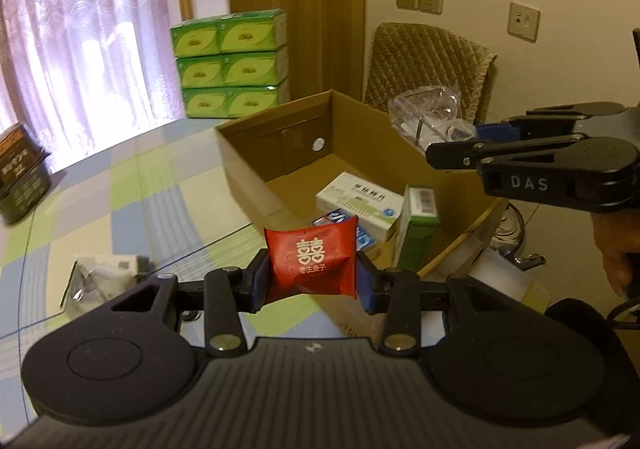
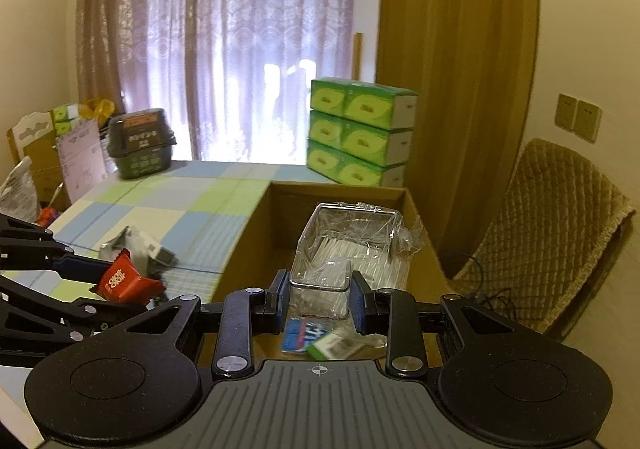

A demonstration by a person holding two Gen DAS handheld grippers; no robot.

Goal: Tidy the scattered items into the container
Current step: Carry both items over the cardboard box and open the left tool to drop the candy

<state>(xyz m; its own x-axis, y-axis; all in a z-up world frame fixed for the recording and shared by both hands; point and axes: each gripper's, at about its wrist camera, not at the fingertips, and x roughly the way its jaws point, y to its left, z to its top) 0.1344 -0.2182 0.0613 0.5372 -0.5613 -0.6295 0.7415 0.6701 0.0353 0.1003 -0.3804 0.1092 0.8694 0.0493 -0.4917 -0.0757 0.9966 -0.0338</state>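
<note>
Left wrist view: our left claw clamps the red packet above the desk, cardboard box at 1 o'clock; right wrist view: our right claw clamps a clear plastic pack over the box.

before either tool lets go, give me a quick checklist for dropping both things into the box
1. Left tool grips red packet: ok.
2. Right tool grips clear plastic package: ok.
3. Clear plastic package over the cardboard box opening: ok.
4. Red packet over the opening: not ok, it sits near the front edge.
5. Landing room beside white box and green box: ok.
6. Tools clear of each other: ok.
</note>
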